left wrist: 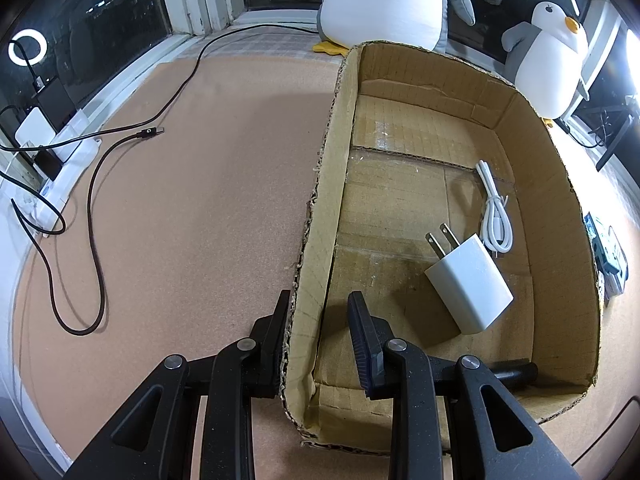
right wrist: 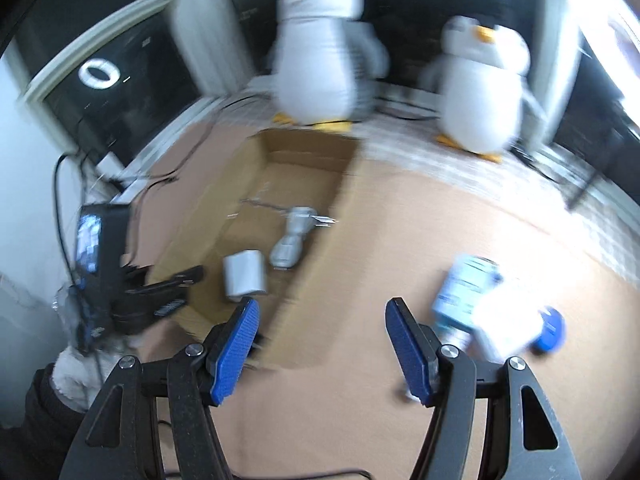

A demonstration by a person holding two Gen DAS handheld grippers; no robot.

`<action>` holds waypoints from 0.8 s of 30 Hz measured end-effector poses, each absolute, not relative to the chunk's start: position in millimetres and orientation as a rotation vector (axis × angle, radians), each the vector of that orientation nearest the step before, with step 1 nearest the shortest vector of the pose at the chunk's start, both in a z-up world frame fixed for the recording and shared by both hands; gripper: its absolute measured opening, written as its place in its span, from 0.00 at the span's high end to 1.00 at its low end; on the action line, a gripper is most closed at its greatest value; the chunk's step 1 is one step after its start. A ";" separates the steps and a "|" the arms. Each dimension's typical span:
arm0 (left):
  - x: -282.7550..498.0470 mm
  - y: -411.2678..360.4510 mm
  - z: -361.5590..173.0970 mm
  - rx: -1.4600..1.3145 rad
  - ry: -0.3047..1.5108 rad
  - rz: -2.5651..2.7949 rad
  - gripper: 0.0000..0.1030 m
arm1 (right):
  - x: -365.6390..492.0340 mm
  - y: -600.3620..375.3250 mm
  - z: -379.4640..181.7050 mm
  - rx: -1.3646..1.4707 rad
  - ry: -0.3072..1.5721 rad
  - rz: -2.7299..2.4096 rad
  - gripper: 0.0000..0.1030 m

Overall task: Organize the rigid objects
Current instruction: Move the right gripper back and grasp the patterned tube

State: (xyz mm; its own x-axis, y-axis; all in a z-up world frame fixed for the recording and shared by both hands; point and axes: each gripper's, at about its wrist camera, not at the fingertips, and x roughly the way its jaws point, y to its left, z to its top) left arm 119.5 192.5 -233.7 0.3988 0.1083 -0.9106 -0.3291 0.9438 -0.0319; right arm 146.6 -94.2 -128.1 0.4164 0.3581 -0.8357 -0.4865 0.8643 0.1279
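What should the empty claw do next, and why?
Probably move the right claw over to the blurry blue-and-white items on the mat beside it and grab one. Its jaws are open with nothing between them, and the charger and white cable already lie inside the cardboard box.

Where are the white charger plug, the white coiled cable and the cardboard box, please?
white charger plug (left wrist: pixel 470 288), left wrist view, its flat top face
white coiled cable (left wrist: pixel 496 216), left wrist view, its looped strands
cardboard box (left wrist: pixel 320 184), left wrist view, its left wall
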 end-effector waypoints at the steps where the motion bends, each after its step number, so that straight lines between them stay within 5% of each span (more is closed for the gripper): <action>1: 119.7 192.0 -233.7 -0.218 1.130 0.281 0.72 | 149.6 -107.9 -129.1 -0.118 1.019 0.513 0.40; 10: 120.5 188.9 -232.9 -0.202 1.133 0.293 0.72 | 180.0 -207.4 -165.5 0.130 1.148 0.325 0.40; 24: 121.2 188.5 -232.7 -0.199 1.135 0.292 0.72 | 199.6 -177.9 -211.7 0.176 1.304 0.268 0.40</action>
